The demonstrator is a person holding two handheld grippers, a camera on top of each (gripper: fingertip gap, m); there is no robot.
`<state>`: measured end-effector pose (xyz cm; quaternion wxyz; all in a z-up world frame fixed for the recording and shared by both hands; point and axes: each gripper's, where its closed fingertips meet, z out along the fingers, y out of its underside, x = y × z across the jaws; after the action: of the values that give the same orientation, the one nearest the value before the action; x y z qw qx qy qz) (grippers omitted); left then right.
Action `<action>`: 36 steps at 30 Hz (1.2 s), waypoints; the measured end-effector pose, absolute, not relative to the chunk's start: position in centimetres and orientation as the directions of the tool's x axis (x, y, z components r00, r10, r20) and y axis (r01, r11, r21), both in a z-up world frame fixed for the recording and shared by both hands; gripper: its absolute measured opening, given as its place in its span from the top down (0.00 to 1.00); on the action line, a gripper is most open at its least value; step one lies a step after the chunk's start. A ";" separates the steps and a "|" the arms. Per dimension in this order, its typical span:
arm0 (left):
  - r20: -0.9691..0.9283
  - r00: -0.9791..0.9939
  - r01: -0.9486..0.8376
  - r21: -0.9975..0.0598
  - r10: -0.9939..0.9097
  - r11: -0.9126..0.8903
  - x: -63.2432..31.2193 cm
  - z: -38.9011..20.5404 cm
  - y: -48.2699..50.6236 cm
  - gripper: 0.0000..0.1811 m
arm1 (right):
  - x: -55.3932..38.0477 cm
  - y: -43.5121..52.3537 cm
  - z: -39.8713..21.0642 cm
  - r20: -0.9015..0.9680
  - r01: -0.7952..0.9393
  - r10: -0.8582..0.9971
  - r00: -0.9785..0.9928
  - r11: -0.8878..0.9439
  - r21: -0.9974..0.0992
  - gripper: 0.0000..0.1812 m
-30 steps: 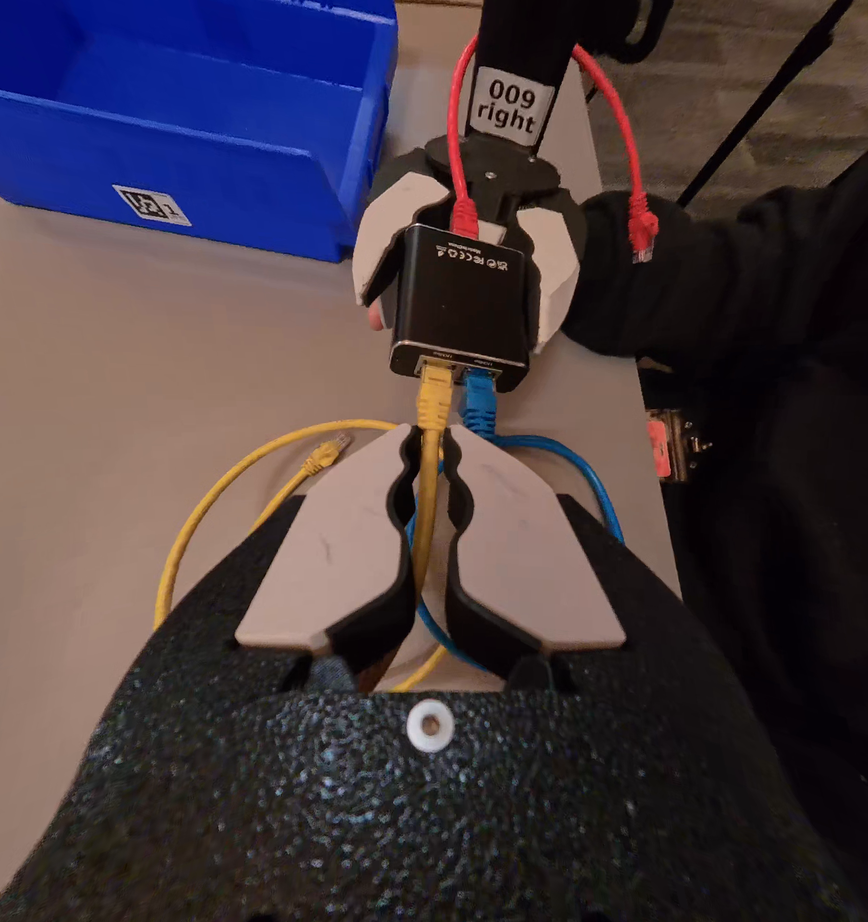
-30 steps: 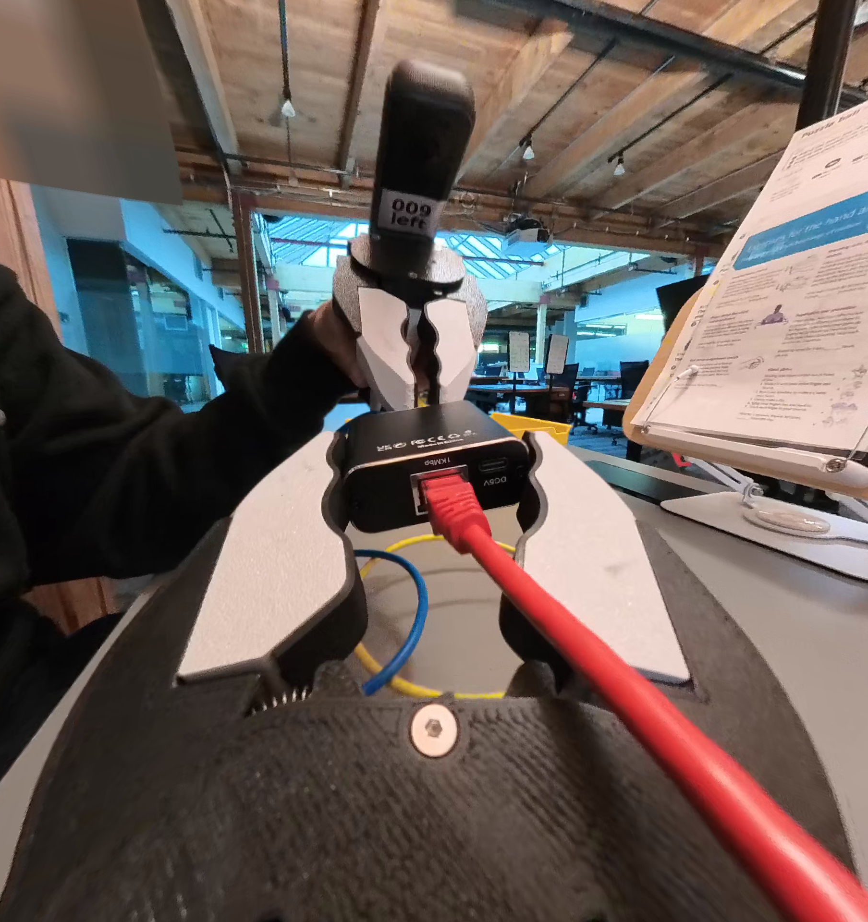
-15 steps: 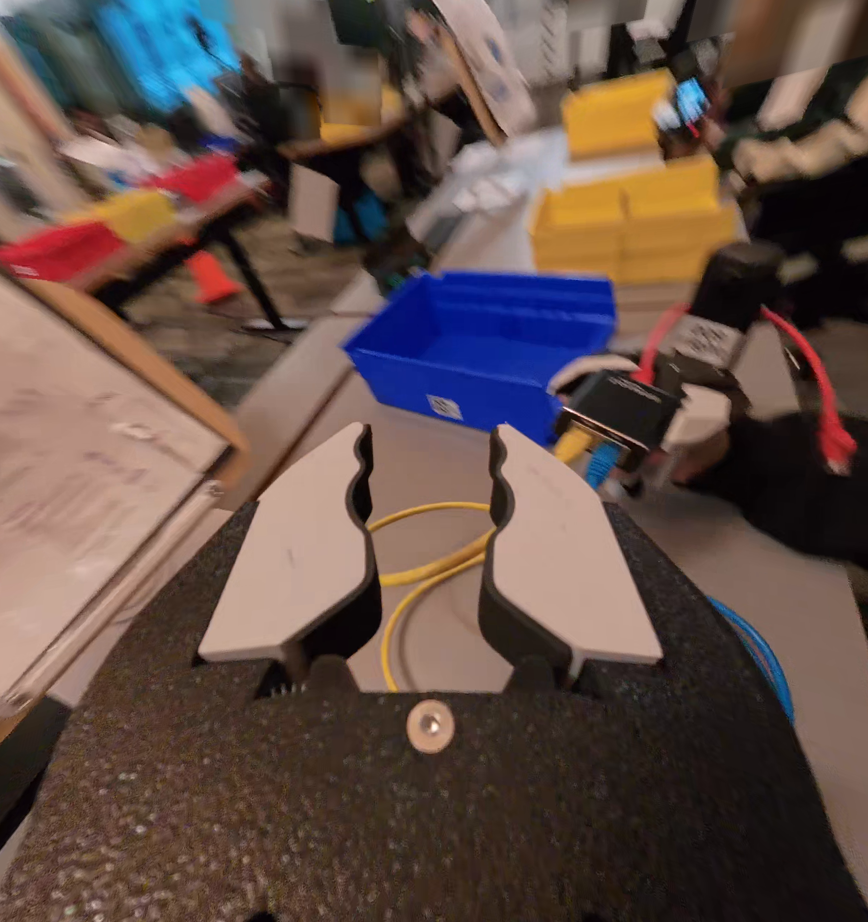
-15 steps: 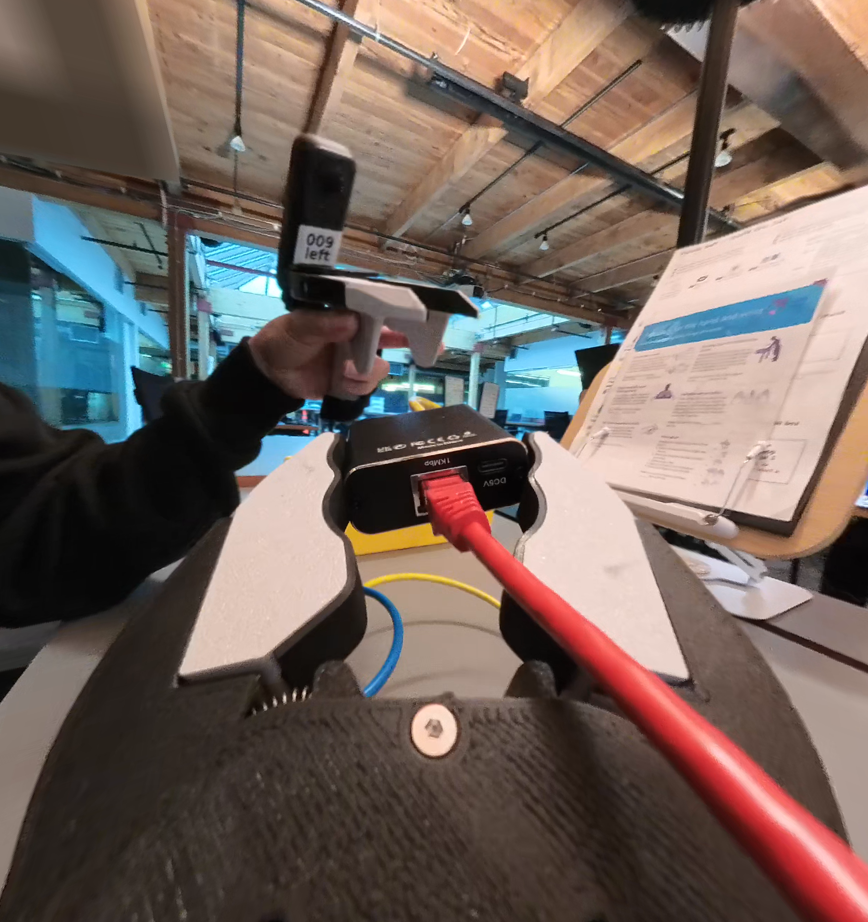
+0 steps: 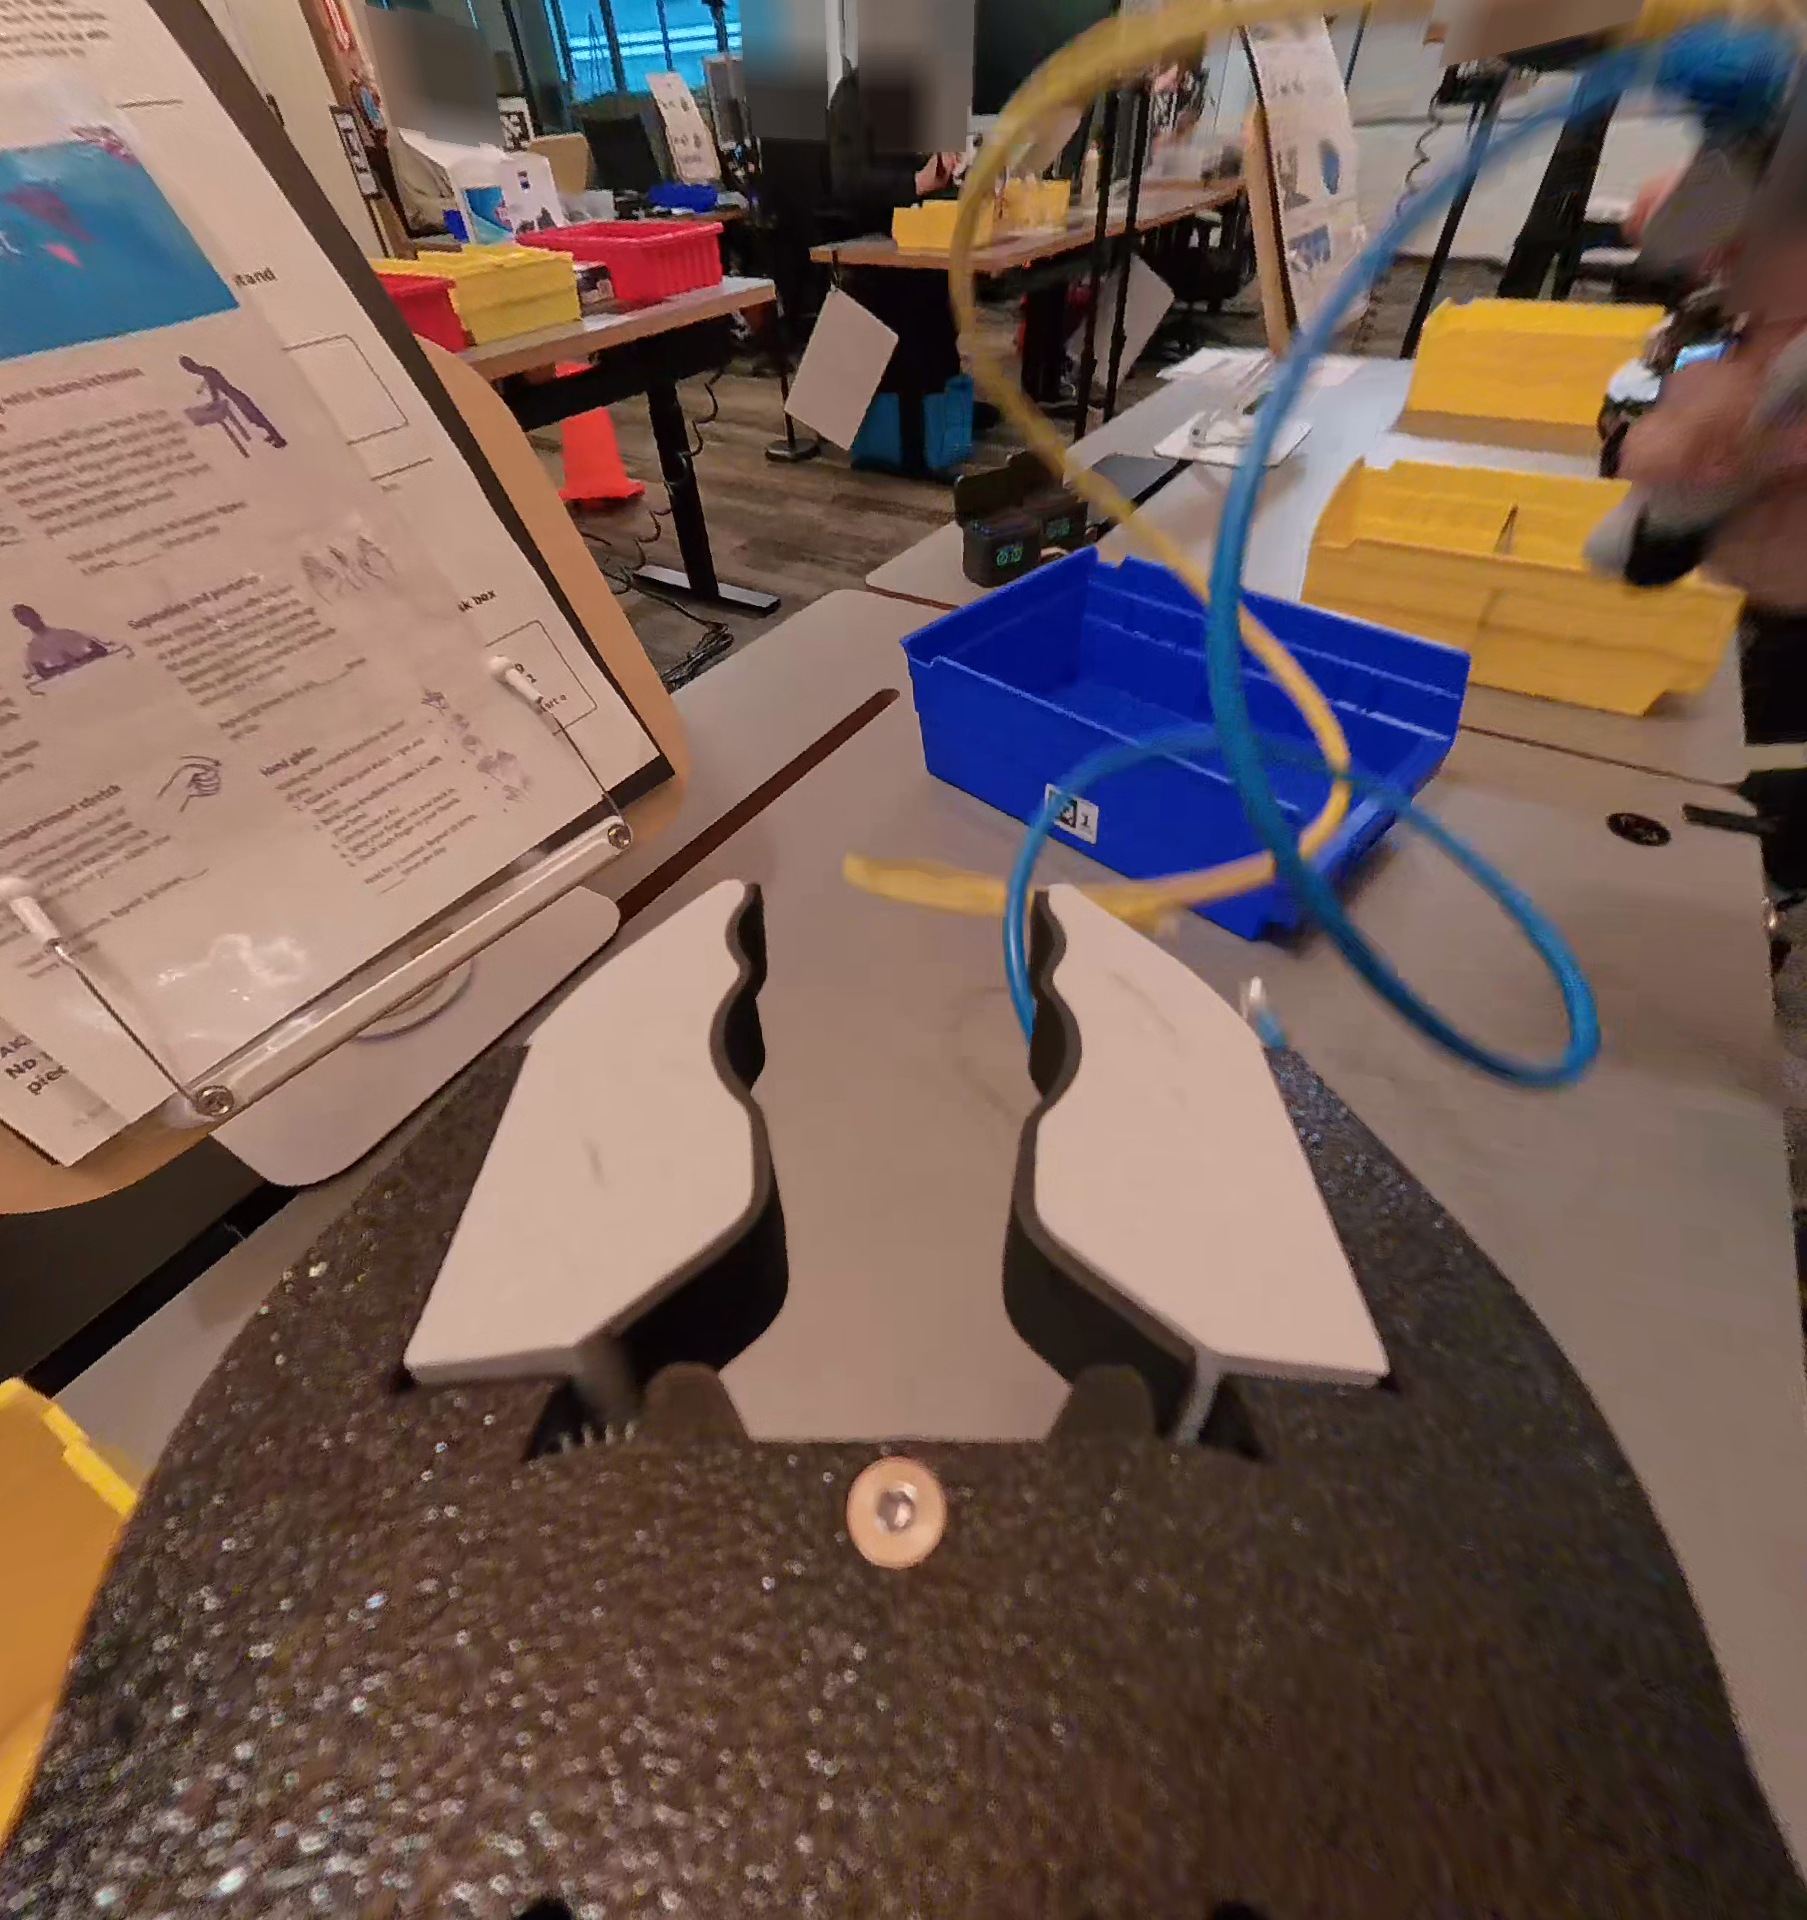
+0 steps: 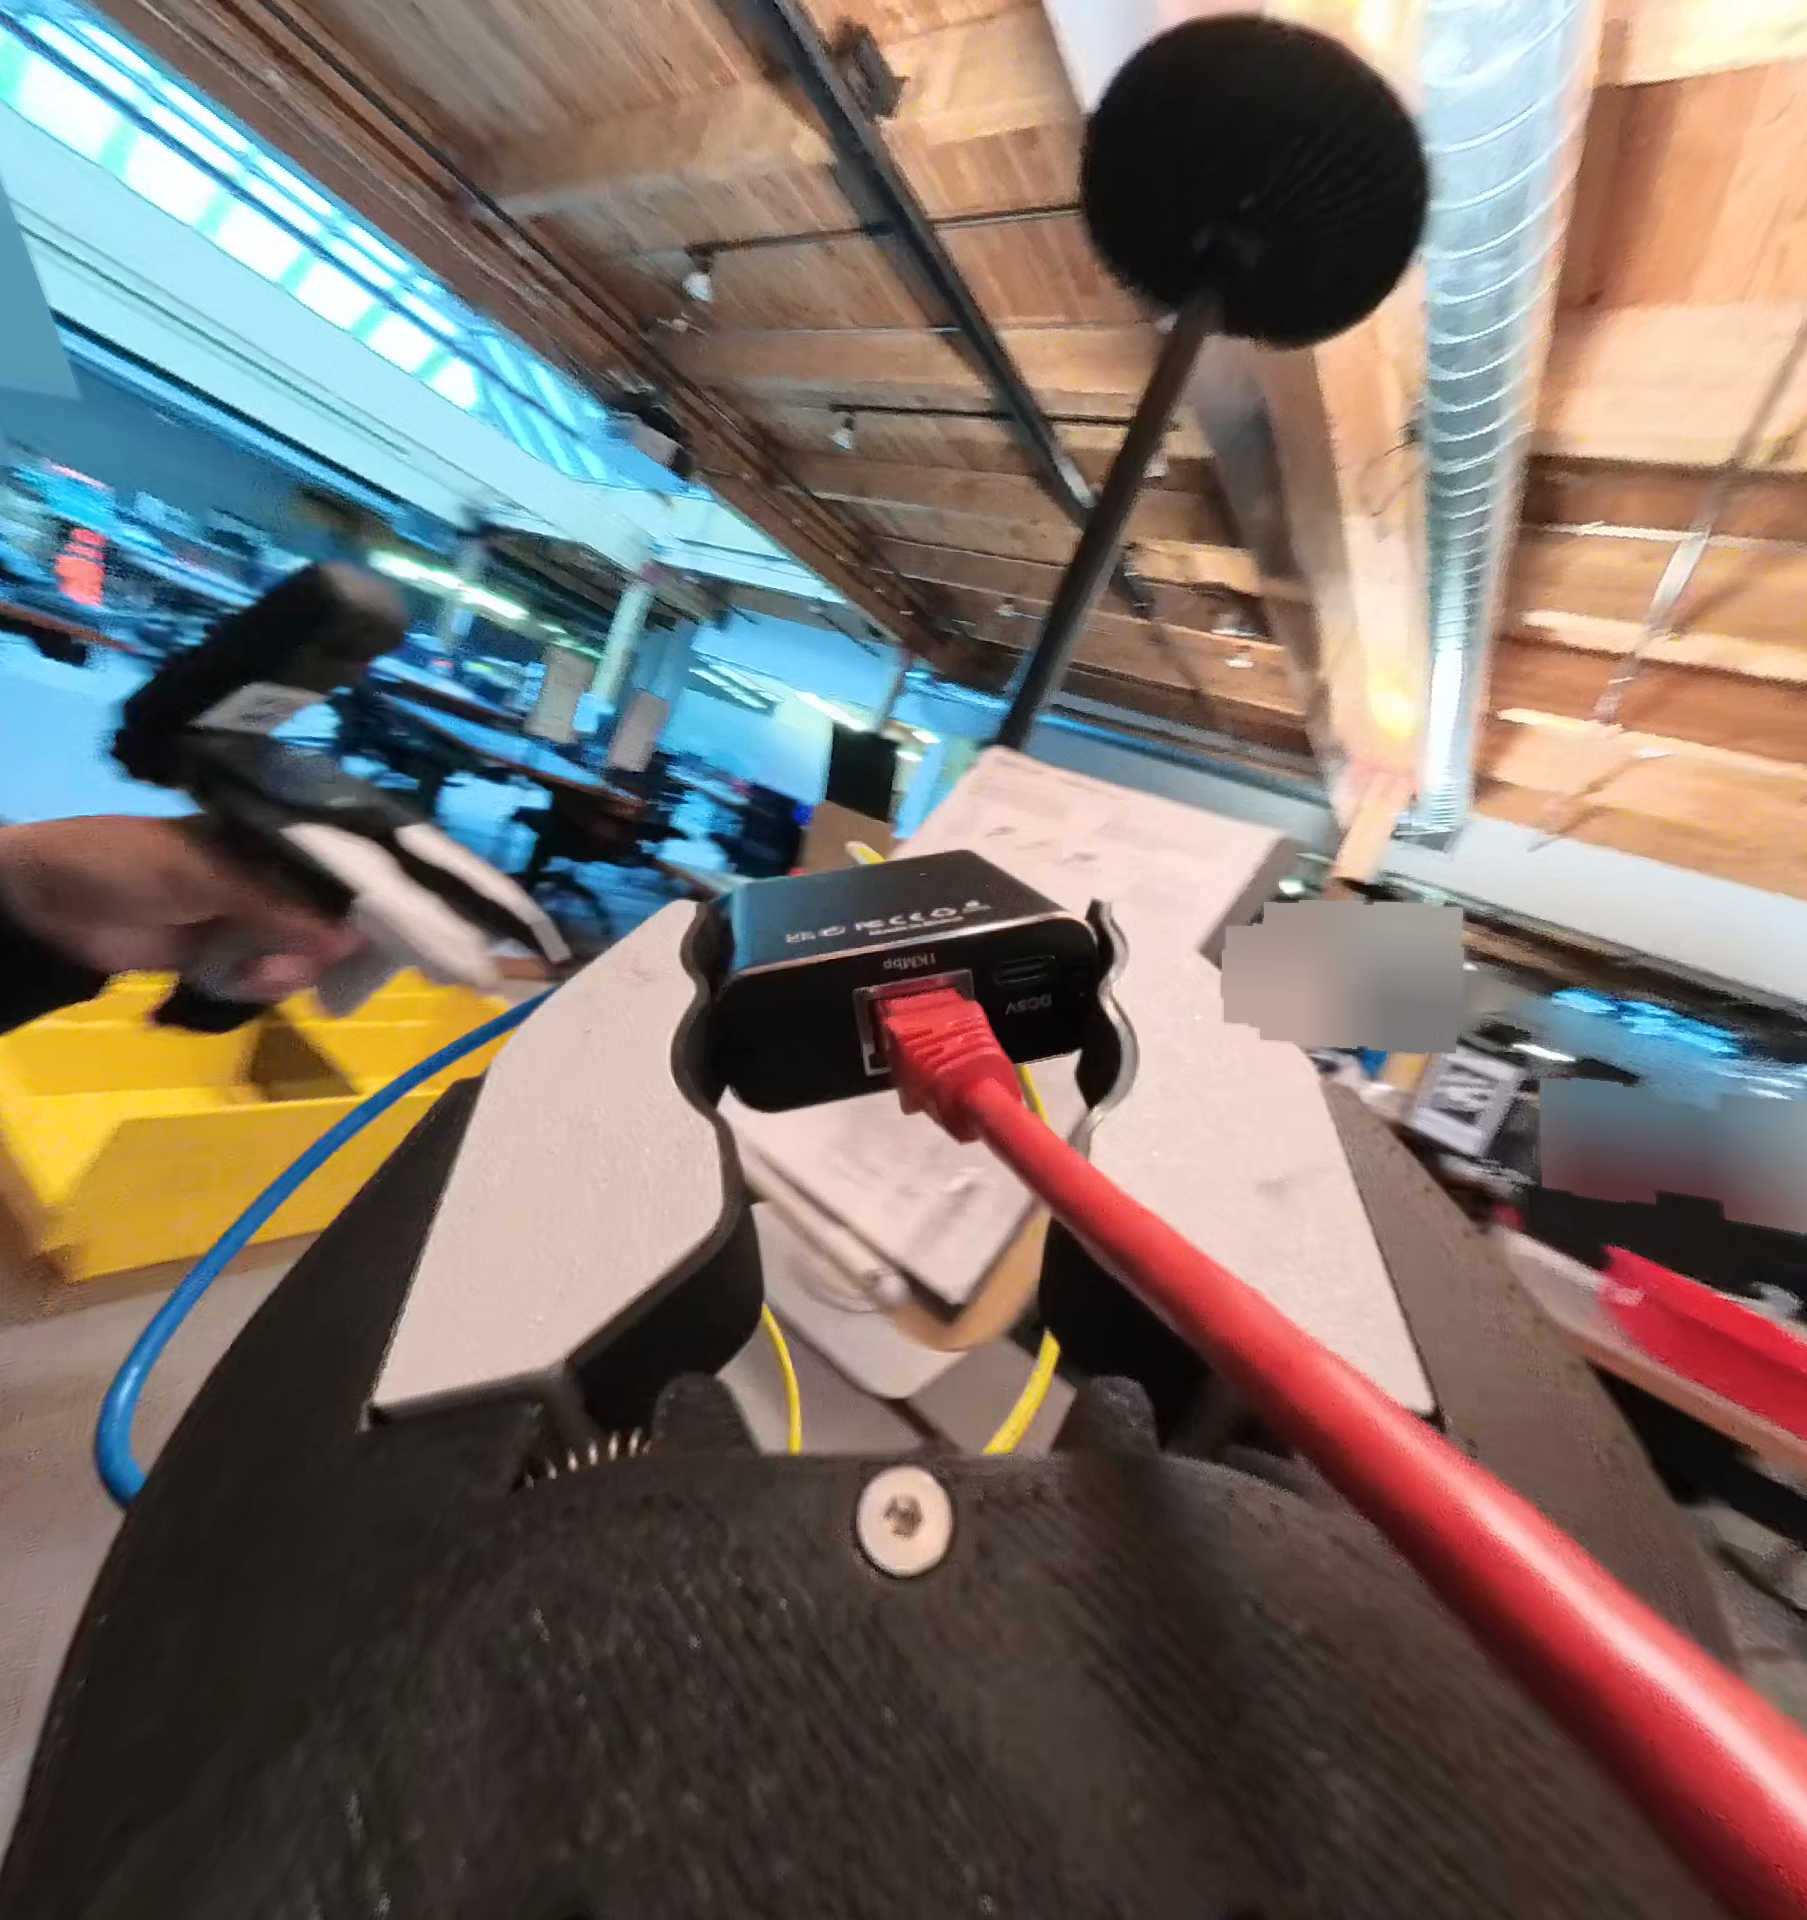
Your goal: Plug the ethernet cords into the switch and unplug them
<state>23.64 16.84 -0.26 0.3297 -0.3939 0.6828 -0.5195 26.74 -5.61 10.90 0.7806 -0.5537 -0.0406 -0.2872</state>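
The grey table ran away beneath the left gripper, whose fingers stood spread with nothing between them. A blue bin sat farther off on the table, with yellow bins behind it to the right and a document stand at the near left. The yellow cord and blue cord looped through the air in front, blurred. The right gripper was pinching the black switch, raised off the table, with the red cord plugged into its near face. Behind lay a wooden ceiling and more desks.
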 end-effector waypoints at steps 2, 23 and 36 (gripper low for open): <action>-0.055 -0.465 -0.209 -0.963 -0.884 0.170 23.7 -0.6 17.1 0.73 | 28.3 -7.4 13.7 0.385 0.519 -0.468 0.796 0.199 -0.831 0.63; -0.047 -0.509 -0.229 -0.955 -0.860 0.187 24.0 -1.8 16.5 0.73 | 44.8 -12.9 3.7 0.832 0.503 -0.256 0.492 -0.697 -0.511 0.63; -0.052 -0.513 -0.236 -0.951 -0.857 0.200 24.3 -2.2 16.3 0.73 | 44.7 -14.4 16.5 0.987 0.385 -0.089 -0.134 -0.922 -0.031 0.63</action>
<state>24.28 16.28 -2.20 0.3089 -0.3846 0.7102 -0.5023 44.67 -14.37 16.45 0.1592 -0.6385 -0.1161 -0.7440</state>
